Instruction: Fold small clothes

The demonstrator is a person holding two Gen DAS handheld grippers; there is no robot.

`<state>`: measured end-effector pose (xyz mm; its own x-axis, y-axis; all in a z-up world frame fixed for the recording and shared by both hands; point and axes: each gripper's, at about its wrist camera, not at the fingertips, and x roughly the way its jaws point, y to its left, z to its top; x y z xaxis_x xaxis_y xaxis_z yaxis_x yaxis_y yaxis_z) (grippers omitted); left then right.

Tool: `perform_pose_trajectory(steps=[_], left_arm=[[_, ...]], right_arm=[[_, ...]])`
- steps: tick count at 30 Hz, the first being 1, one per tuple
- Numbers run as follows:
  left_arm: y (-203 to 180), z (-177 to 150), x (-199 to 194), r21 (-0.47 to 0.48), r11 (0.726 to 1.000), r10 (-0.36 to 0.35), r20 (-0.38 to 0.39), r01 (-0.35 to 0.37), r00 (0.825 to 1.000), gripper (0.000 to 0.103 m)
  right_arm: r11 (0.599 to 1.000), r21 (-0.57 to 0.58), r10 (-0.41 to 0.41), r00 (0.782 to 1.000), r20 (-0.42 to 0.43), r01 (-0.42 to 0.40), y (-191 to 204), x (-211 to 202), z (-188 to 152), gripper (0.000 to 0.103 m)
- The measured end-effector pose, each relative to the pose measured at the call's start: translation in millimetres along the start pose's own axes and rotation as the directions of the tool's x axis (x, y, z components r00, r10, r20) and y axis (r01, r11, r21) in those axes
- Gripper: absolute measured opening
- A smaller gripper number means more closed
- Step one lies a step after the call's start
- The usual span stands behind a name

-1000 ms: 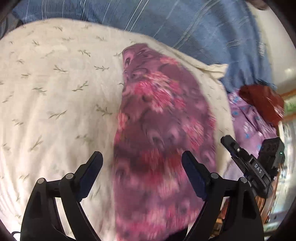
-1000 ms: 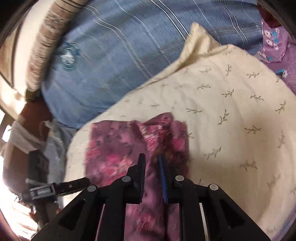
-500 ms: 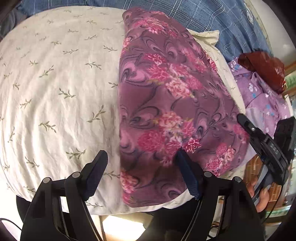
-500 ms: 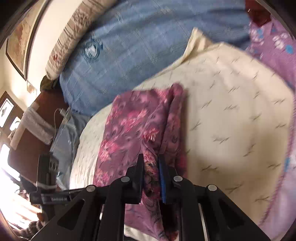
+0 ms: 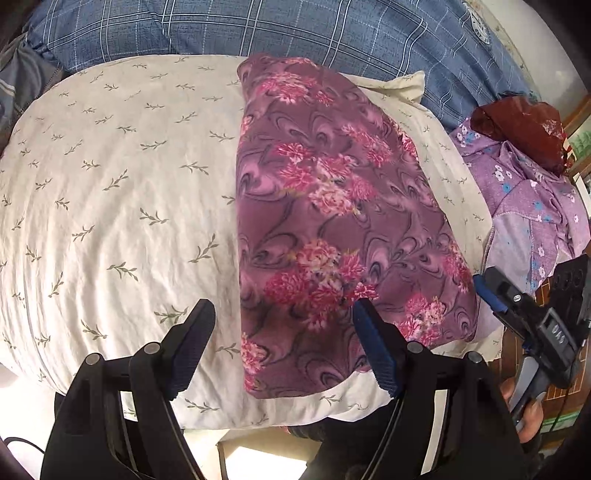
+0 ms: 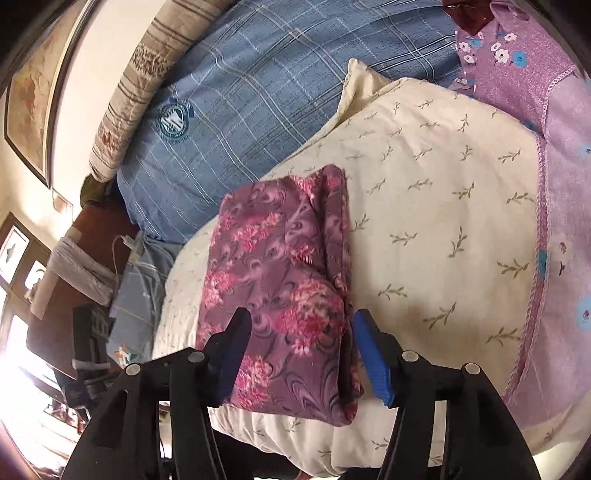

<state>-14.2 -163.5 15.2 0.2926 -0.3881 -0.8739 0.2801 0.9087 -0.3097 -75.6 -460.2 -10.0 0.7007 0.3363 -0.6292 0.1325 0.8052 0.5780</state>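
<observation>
A purple cloth with pink flowers [image 5: 332,221] lies folded into a long strip on a cream leaf-print pillow [image 5: 118,192]. My left gripper [image 5: 282,314] hovers open over the strip's near left edge, its pads touching nothing. In the right wrist view the same cloth [image 6: 277,266] shows its folded layers along its right side. My right gripper [image 6: 301,321] stands over the near end with its jaws opening. The cloth lies between the fingers, but the pads are off it. The right gripper [image 5: 495,295] also shows at the right edge of the left wrist view, held by a hand.
A blue plaid bedspread [image 5: 295,29] lies beyond the pillow. A lilac flowered garment [image 5: 524,199] and a dark red bundle [image 5: 524,129] sit to the right. A striped beige bolster [image 6: 136,85] lines the wall. The pillow's near edge drops off to the floor.
My right gripper, shut on the cloth's folded edge before, has let go and its jaws have spread. The cloth has settled flat. My left gripper has drawn back toward the near end.
</observation>
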Motion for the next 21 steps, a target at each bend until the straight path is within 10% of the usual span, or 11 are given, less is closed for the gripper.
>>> perform_pose_trajectory(steps=[3, 7, 21], left_arm=[[-7.3, 0.6, 4.5, 0.016, 1.0, 0.015, 0.003, -0.015, 1.0, 0.076], [-10.2, 1.3, 1.6, 0.035, 0.999, 0.036, 0.027, -0.036, 0.999, 0.076], [2.8, 9.2, 27.7, 0.019, 0.997, 0.071, -0.047, -0.07, 0.996, 0.078]], right_arm=[[0.999, -0.013, -0.053, 0.997, -0.048, 0.052, -2.2, 10.8, -10.9, 0.055], [0.996, -0.062, -0.061, 0.996, -0.061, 0.057, 4.6, 12.0, -15.6, 0.01], [0.985, -0.079, -0.161, 0.984, -0.077, 0.155, -8.4, 15.5, -9.9, 0.026]])
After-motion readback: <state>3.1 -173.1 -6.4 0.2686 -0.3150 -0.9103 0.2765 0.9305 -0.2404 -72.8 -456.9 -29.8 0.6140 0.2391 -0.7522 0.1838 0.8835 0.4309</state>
